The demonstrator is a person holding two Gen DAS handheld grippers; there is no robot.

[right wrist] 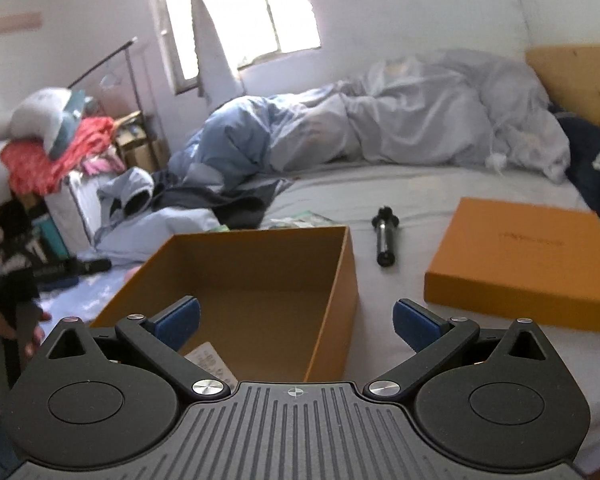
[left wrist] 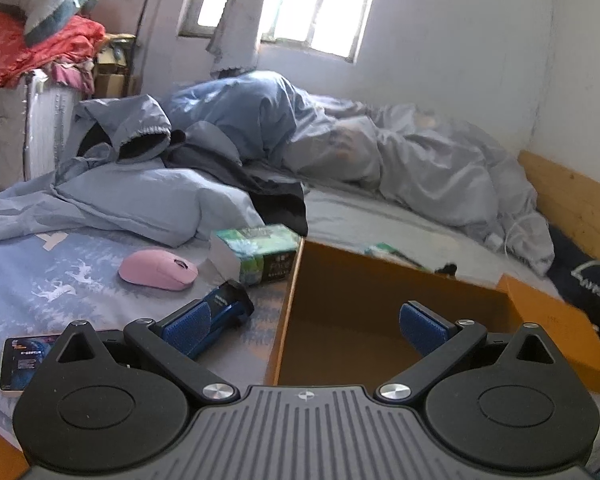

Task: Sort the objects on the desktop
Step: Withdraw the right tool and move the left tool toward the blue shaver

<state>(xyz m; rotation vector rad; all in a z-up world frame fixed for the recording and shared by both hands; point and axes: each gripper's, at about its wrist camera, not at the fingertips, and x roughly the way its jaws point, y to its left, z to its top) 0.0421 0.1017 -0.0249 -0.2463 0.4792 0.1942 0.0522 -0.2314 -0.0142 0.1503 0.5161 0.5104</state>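
- An open orange box (right wrist: 332,280) stands on the bed, holding a white printed slip (right wrist: 212,360) on its floor — the rest of the inside that shows is bare.
- Its flat orange lid (right wrist: 528,264) lies apart on the sheet, to the right.
- Between box and lid lies a small black and silver tool (right wrist: 385,236).
- Left of the box sit a green tissue pack (left wrist: 260,254), a pink mouse (left wrist: 158,270), a dark blue cylinder (left wrist: 224,312) and a phone (left wrist: 20,360) with its screen lit.
- The left gripper (left wrist: 304,324) is spread wide and holds nothing, over the box's left wall.
- The right gripper (right wrist: 296,322) also stands wide and empty, over the box's right wall.
- The surface is a bed (right wrist: 420,200) with a rumpled grey-blue duvet (left wrist: 420,152); a bright window (left wrist: 296,0) sits in the white wall behind.
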